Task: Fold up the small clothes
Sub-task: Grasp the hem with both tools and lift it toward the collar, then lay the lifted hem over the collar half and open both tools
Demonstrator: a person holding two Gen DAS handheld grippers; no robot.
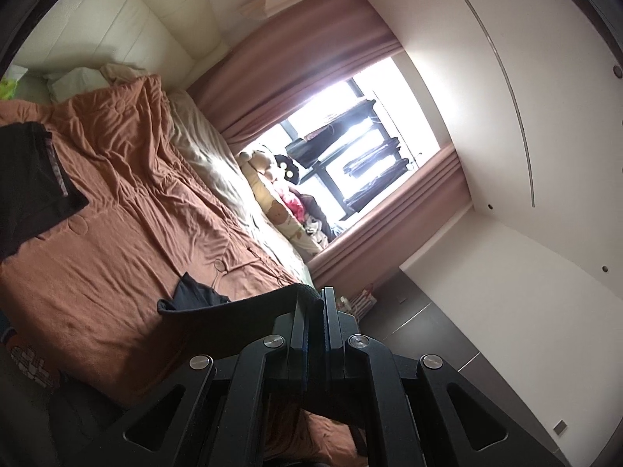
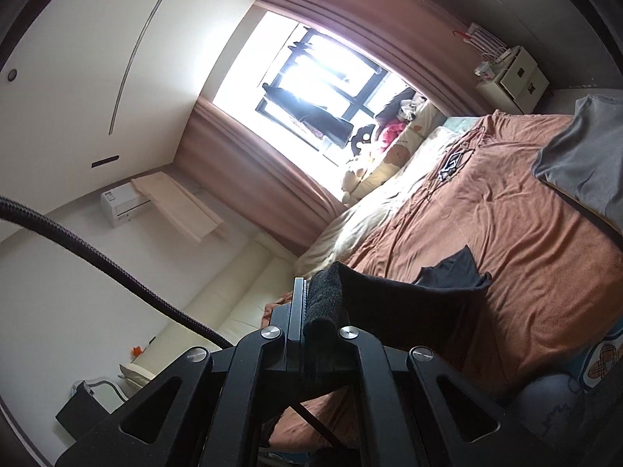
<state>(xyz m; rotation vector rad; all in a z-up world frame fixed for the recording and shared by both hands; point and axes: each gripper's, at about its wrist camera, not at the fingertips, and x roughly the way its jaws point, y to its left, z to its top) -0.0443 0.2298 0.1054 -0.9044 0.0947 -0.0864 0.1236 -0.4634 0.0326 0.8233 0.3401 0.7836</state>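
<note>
A small black garment [image 1: 202, 299] hangs stretched above the rust-brown bedspread [image 1: 117, 210]. My left gripper [image 1: 316, 311] is shut on one edge of it. My right gripper [image 2: 317, 299] is shut on its other edge, where the fabric bunches thickly between the fingers. The garment [image 2: 447, 276] spreads to the right of the right gripper, and its lower part drops behind both grippers' frames.
Another black garment [image 1: 35, 179] lies at the left of the bed. A grey garment [image 2: 584, 159] lies on the bed's right side. Stuffed toys and pillows [image 1: 280, 190] line the window side. A white nightstand [image 2: 514, 78] stands by the curtain. A black cable [image 2: 97, 257] crosses the right wrist view.
</note>
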